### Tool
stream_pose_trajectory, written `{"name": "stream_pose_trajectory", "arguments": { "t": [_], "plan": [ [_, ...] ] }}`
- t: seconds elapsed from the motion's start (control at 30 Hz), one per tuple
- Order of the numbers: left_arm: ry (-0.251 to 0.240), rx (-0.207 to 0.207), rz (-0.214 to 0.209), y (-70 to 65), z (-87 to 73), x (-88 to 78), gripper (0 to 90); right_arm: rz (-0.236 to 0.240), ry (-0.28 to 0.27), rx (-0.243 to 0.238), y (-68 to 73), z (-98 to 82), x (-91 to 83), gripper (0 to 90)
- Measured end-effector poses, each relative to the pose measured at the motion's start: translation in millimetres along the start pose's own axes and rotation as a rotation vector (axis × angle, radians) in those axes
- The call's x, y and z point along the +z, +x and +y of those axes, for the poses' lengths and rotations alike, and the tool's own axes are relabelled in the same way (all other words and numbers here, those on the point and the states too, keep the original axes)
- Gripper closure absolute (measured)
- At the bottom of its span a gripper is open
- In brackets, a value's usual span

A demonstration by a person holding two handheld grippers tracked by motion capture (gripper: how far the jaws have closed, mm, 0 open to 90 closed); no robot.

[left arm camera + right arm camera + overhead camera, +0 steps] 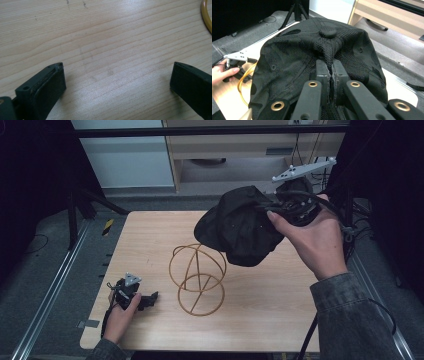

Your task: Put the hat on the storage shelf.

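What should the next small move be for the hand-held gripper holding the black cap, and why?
Probably carry the black cap down and forward over the wire stand. The right hand-held gripper is pinched shut on the cap's fabric, holding it above the table, and the stand's top is bare. The left hand-held gripper rests open nearby.

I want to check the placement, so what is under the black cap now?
Below the raised black cap stand the yellow wire stand and the wooden table. The cap hides the table behind it.

wooden table, grey floor, dark surroundings
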State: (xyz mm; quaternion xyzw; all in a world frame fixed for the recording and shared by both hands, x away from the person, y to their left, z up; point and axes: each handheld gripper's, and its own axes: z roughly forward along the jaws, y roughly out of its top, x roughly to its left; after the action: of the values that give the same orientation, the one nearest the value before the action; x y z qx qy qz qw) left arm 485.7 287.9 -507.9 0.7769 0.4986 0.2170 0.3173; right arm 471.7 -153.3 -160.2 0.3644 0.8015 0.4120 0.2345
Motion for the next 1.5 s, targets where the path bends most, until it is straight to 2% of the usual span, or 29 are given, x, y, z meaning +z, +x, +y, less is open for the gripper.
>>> {"name": "stream_pose_trajectory", "arguments": {
  "t": [0.57, 0.87, 1.5],
  "plan": [
    [0.0, 0.0, 0.0, 0.0, 0.0, 0.0, 0.0, 0.049, -0.013, -0.031, 21.2, 13.7, 14.1, 86.7],
    [-0.004, 0.0, -0.003, -0.3, 0.1, 0.5, 0.0, 0.094, -0.023, -0.046, 36.8, 18.7, 23.6, 86.7],
    [0.0, 0.005, -0.007, -0.2, 0.5, 0.5, 0.0, 0.173, -0.011, -0.071, 59.5, 25.1, 40.9, 86.6]
  ]
}}
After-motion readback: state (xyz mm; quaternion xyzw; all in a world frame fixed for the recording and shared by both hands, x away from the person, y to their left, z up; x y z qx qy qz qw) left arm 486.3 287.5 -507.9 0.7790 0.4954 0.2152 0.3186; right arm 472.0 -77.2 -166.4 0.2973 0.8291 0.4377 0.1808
